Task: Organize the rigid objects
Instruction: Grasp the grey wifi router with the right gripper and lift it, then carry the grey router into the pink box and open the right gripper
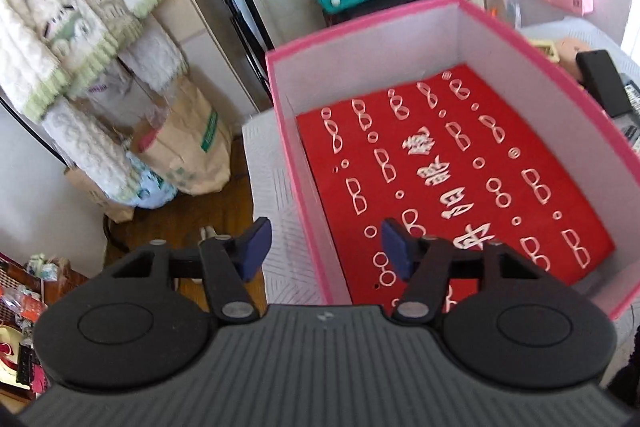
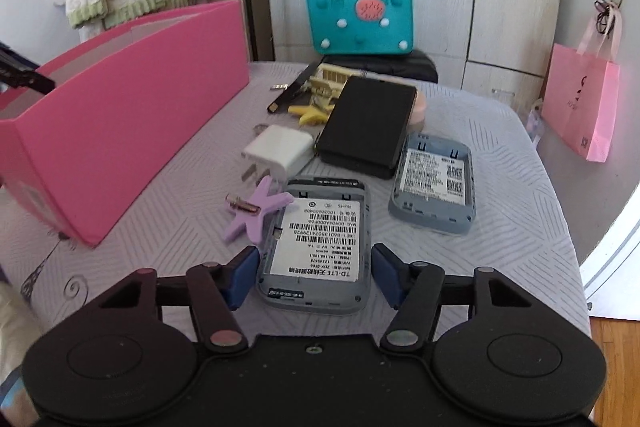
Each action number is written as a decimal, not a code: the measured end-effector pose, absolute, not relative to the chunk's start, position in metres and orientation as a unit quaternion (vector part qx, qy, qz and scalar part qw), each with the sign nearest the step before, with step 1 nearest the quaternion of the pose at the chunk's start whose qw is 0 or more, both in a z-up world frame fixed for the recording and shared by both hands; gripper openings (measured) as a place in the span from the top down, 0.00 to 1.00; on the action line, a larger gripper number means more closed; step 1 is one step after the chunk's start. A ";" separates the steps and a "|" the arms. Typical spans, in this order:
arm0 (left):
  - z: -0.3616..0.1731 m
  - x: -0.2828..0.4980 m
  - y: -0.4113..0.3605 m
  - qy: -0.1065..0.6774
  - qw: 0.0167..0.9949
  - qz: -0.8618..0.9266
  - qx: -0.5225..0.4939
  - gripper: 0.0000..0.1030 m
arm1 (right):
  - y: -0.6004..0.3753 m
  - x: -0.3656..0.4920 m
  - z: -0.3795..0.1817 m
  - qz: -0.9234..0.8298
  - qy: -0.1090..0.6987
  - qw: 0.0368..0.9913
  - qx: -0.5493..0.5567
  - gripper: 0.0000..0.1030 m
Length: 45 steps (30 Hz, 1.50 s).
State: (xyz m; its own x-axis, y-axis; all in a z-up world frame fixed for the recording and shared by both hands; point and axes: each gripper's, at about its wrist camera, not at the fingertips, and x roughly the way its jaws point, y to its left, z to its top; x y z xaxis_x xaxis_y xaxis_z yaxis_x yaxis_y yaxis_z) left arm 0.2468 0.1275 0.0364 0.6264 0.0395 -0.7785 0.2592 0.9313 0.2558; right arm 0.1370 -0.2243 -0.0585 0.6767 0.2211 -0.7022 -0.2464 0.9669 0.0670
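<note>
Seen from the left wrist, the pink box [image 1: 360, 23] stands open-topped with white walls and a red printed lining [image 1: 440, 187]; nothing lies inside. My left gripper [image 1: 325, 247] straddles its near left wall, jaws apart, pads clear of the wall. In the right wrist view a grey device [image 2: 316, 227] lies label up on the bed. My right gripper [image 2: 315, 273] flanks its near half, pads close beside its sides with a thin gap on the right. Further back lie a second grey device [image 2: 434, 183], a black case [image 2: 368, 119], a white charger [image 2: 278, 147] and a purple star [image 2: 256, 215].
The pink box [image 2: 120, 131] stands left of the pile on the patterned bedcover [image 2: 500, 227]. Yellow pieces [image 2: 310, 115] and a black strip [image 2: 288, 93] lie behind the charger. A teal bag [image 2: 360, 19] stands at the back, a pink paper bag [image 2: 580, 107] hangs right, clothes [image 1: 60, 27] hang left.
</note>
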 end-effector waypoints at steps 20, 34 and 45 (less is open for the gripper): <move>0.013 0.276 0.147 0.451 0.872 -0.080 0.174 0.76 | -0.229 0.154 -0.055 0.130 0.370 0.920 -0.012 0.37; 0.009 0.267 0.141 0.434 0.873 -0.102 0.195 0.92 | -0.240 0.155 -0.026 0.132 0.344 0.929 0.005 0.37; 0.022 0.261 0.145 0.414 0.881 -0.129 0.191 0.92 | -0.213 0.162 0.034 0.230 0.309 0.923 0.000 0.37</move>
State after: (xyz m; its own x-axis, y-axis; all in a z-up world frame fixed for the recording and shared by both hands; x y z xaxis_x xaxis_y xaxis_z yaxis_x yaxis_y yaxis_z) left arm 0.2607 0.1445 0.0217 0.6247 -0.0682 -0.7779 0.3846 0.8938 0.2305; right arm 0.1618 -0.2133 0.0342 0.7042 0.4241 -0.5694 -0.4238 0.8945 0.1422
